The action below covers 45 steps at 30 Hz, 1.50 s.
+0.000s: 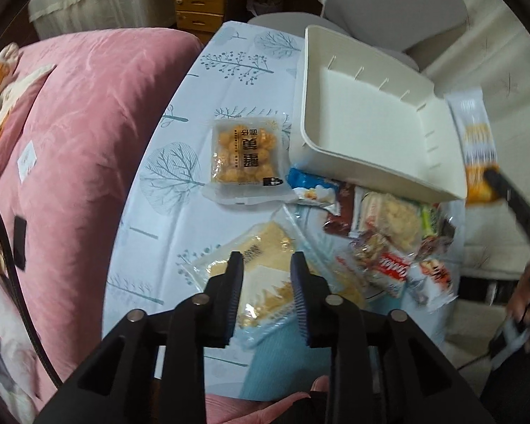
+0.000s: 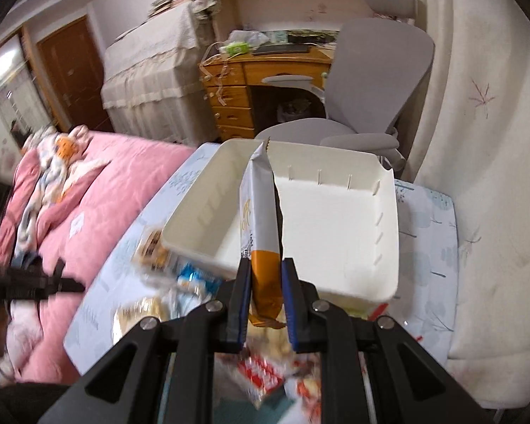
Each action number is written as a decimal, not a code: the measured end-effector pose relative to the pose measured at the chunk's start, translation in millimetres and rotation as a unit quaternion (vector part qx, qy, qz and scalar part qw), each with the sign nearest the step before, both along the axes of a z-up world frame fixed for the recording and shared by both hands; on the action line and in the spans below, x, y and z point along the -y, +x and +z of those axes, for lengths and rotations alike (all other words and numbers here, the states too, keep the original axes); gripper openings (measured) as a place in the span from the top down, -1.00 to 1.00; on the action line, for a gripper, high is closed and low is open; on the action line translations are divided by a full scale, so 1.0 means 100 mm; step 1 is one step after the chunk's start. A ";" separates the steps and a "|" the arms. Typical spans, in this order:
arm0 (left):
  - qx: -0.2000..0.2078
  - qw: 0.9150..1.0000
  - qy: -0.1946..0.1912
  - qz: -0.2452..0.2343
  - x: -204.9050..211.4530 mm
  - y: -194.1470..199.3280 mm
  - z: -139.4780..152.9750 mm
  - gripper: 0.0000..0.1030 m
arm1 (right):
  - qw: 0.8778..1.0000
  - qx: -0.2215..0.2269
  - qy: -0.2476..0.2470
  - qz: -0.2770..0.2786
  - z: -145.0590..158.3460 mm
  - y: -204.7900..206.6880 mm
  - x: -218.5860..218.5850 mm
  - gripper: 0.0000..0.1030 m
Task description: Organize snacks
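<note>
A white plastic bin (image 1: pixel 364 120) stands empty at the far side of the small table; it also shows in the right wrist view (image 2: pixel 321 219). My right gripper (image 2: pixel 266 282) is shut on a white and orange snack packet (image 2: pixel 261 212), held upright above the bin's near rim; the packet also shows in the left wrist view (image 1: pixel 475 141). My left gripper (image 1: pixel 266 265) is open, its fingers on either side of a clear pack of yellow crackers (image 1: pixel 265 282) on the table. A square pack of golden puffs (image 1: pixel 245 157) lies left of the bin. A heap of mixed snacks (image 1: pixel 388 240) lies in front of the bin.
The table has a pale blue cloth with tree prints (image 1: pixel 229 60). A pink bed (image 1: pixel 81 134) borders its left side. A grey office chair (image 2: pixel 371 81) and a wooden desk (image 2: pixel 251 81) stand behind. A white padded surface (image 2: pixel 484 176) is to the right.
</note>
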<state>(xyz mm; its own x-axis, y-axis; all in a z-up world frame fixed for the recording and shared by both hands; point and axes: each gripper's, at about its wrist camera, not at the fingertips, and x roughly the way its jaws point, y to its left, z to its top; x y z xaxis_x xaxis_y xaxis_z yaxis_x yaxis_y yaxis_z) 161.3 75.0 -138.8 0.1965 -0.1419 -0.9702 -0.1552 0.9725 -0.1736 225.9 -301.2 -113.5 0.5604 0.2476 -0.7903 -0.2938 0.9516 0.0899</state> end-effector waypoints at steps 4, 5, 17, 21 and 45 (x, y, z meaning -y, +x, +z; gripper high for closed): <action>-0.008 1.000 0.007 -0.023 -0.03 0.05 -0.08 0.49 | 0.999 -0.010 0.016 -0.033 -0.13 0.30 -0.01 0.68; -0.010 0.999 0.010 -0.029 -0.02 0.06 -0.09 0.49 | 0.999 -0.012 0.016 -0.038 -0.15 0.34 -0.02 0.68; -0.002 0.995 0.075 -0.073 0.11 -0.06 -0.08 -0.21 | 0.992 -0.043 0.030 -0.113 -0.36 0.40 0.13 0.10; -0.005 0.995 0.065 -0.071 0.14 -0.21 -0.07 -0.22 | 0.994 -0.045 0.032 -0.099 -0.37 0.17 0.14 0.05; -0.016 0.984 0.073 -0.162 0.29 -0.83 -0.17 -0.48 | 0.999 -0.015 0.009 0.050 -0.68 -1.55 -0.21 -0.42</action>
